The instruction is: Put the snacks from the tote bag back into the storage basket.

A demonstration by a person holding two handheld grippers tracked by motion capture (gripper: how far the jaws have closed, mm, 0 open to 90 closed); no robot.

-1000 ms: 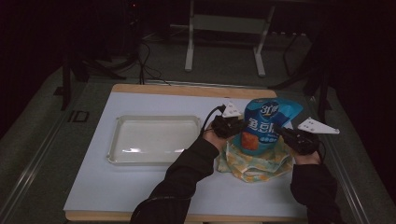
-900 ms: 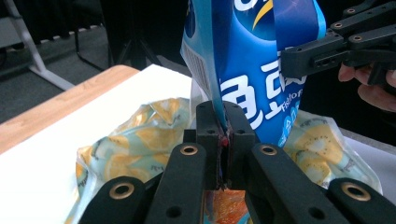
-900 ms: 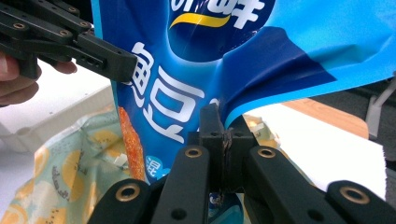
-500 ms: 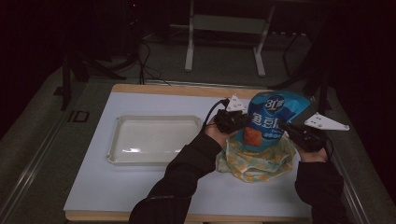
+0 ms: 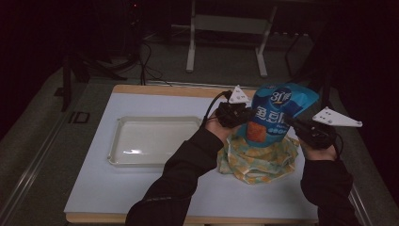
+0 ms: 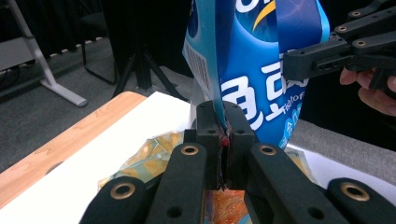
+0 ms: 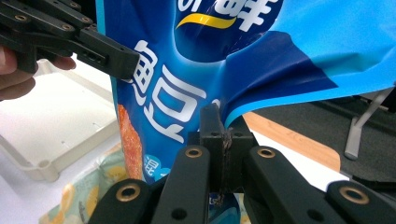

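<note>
A blue snack bag (image 5: 275,110) with white lettering hangs upright above a yellow patterned cloth (image 5: 258,159) on the right half of the white table. My left gripper (image 5: 237,114) is shut on the bag's left edge, and in the left gripper view the jaws pinch the blue film (image 6: 252,70) at the gripper (image 6: 222,126). My right gripper (image 5: 301,127) is shut on the bag's right edge; the right gripper view has the bag (image 7: 196,70) pinched in the gripper (image 7: 223,133). The cloth (image 6: 149,156) lies crumpled under the bag.
A shallow white tray (image 5: 153,141) sits on the table's left half, beside the cloth. The table's wooden rim (image 5: 164,89) runs along the far side. Metal stand legs (image 5: 226,37) rise from the dark floor beyond.
Both grippers have lifted the blue bag higher above the cloth and a little to the right.
</note>
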